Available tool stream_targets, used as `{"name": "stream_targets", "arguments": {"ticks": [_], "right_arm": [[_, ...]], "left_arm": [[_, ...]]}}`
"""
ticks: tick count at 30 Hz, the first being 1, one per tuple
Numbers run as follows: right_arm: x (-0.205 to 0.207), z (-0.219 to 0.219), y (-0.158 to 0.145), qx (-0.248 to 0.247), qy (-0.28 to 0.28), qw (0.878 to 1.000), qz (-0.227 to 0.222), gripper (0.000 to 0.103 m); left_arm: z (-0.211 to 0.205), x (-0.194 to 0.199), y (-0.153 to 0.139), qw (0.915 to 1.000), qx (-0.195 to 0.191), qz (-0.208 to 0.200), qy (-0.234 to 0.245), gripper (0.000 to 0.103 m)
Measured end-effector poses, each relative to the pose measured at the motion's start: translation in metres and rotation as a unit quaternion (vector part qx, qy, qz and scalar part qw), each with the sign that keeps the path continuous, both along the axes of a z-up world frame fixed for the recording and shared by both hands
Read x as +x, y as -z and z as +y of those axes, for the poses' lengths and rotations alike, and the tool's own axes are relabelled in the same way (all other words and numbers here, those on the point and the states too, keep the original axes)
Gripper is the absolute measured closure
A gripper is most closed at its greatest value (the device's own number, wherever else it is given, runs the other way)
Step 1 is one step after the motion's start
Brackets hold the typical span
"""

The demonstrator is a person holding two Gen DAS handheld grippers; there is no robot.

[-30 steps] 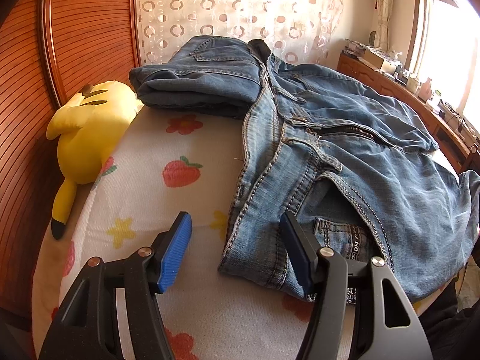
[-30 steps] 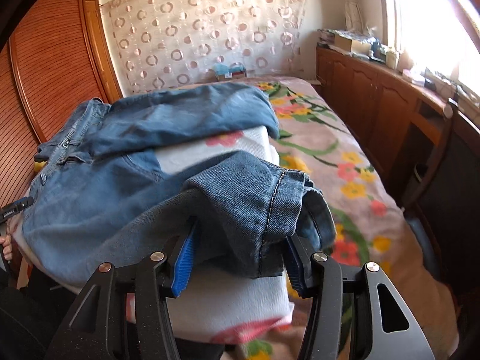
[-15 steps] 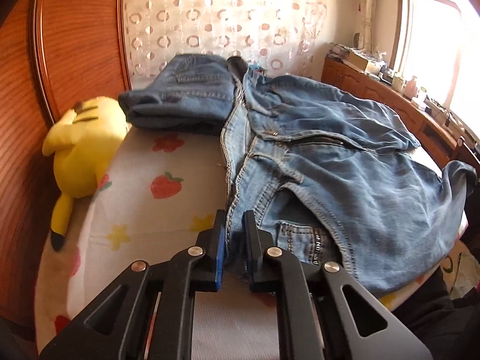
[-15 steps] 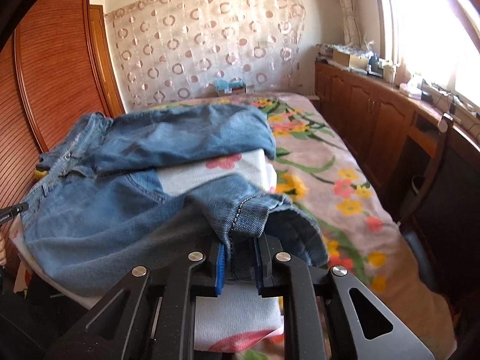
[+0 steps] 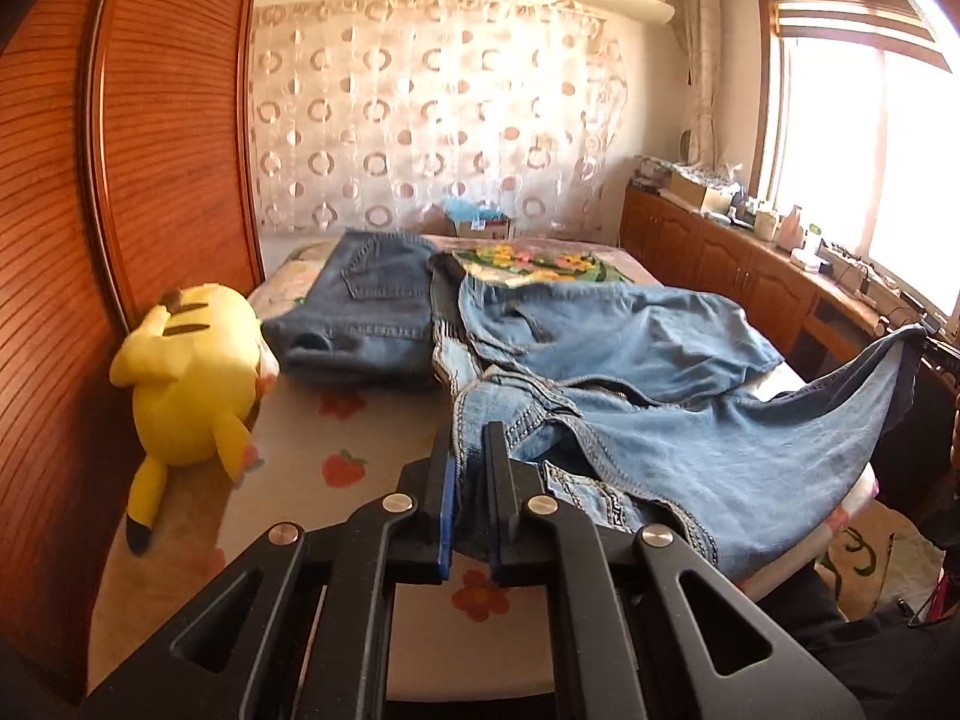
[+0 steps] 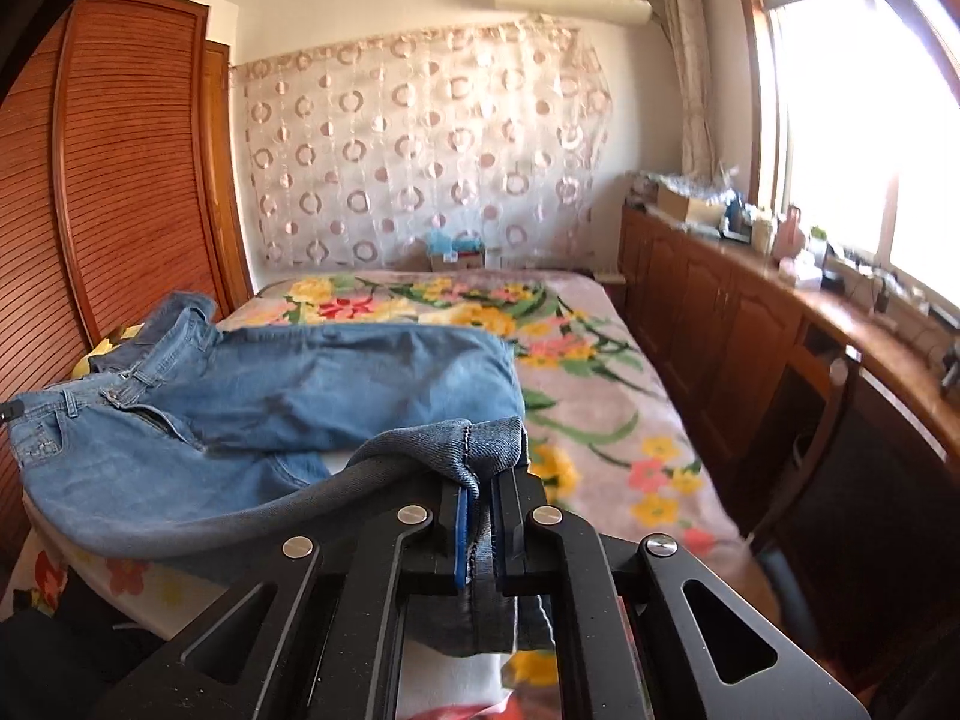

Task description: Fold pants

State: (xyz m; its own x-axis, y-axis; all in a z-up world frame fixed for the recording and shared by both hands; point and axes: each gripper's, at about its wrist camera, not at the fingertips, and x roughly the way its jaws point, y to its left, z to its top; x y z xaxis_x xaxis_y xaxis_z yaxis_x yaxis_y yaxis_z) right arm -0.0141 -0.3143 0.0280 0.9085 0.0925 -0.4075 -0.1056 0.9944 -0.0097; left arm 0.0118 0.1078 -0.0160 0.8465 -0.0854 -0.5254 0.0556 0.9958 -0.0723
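Observation:
Light blue jeans (image 5: 660, 438) lie spread across the bed, front up, zip open. My left gripper (image 5: 468, 438) is still closing, its blue pads clamped on the waistband corner, which is lifted off the strawberry-print cover (image 5: 336, 540). In the right wrist view the jeans (image 6: 300, 372) stretch away to the left. My right gripper (image 6: 486, 480) is also closing, pinching the hem of the near leg, which is raised above the bed. The far leg lies flat. The cloth sags between the two grips.
A folded darker pair of jeans (image 5: 366, 306) and a yellow plush toy (image 5: 186, 384) sit at the left, against the wooden wardrobe (image 5: 120, 180). A floral bedspread (image 6: 600, 420) covers the far bed. Wooden cabinets (image 6: 720, 312) with clutter run under the window at the right.
Both grippers went from wide open to clamped on the jeans, left on the waistband, right on the leg hem. Both then rose, lifting the near edge of the jeans off the bed.

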Motion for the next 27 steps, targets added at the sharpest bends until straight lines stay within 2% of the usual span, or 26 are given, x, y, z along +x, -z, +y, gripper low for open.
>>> {"name": "stream_targets", "arguments": {"ticks": [7, 11, 15, 21, 23, 25, 27], "right_arm": [[-0.005, 0.005, -0.019, 0.001, -0.024, 0.999, -0.044, 0.099], [0.009, 0.017, -0.018, 0.002, -0.051, 0.997, -0.055, 0.099], [0.050, 0.046, 0.010, -0.003, -0.102, 0.995, -0.020, 0.099], [0.113, 0.089, 0.089, -0.002, -0.153, 0.985, 0.077, 0.098], [0.123, 0.087, 0.104, -0.001, -0.142, 0.986, 0.091, 0.088], [0.129, 0.076, 0.114, 0.017, -0.129, 0.987, 0.095, 0.064], [0.128, 0.065, 0.116, 0.034, -0.113, 0.989, 0.090, 0.055]], "left_arm": [[0.014, -0.023, -0.033, 0.9990, -0.013, -0.042, -0.009, 0.094], [0.016, -0.023, -0.036, 0.9989, 0.000, -0.046, -0.011, 0.094], [0.016, -0.009, -0.014, 0.9997, 0.001, -0.020, -0.010, 0.094], [0.011, 0.001, 0.016, 0.9999, -0.003, 0.014, -0.007, 0.094], [0.011, 0.001, 0.019, 0.9998, -0.004, 0.017, -0.009, 0.094], [0.011, 0.001, 0.021, 0.9998, -0.004, 0.020, -0.008, 0.094], [0.010, -0.002, 0.024, 0.9997, -0.003, 0.022, -0.007, 0.094]]}}
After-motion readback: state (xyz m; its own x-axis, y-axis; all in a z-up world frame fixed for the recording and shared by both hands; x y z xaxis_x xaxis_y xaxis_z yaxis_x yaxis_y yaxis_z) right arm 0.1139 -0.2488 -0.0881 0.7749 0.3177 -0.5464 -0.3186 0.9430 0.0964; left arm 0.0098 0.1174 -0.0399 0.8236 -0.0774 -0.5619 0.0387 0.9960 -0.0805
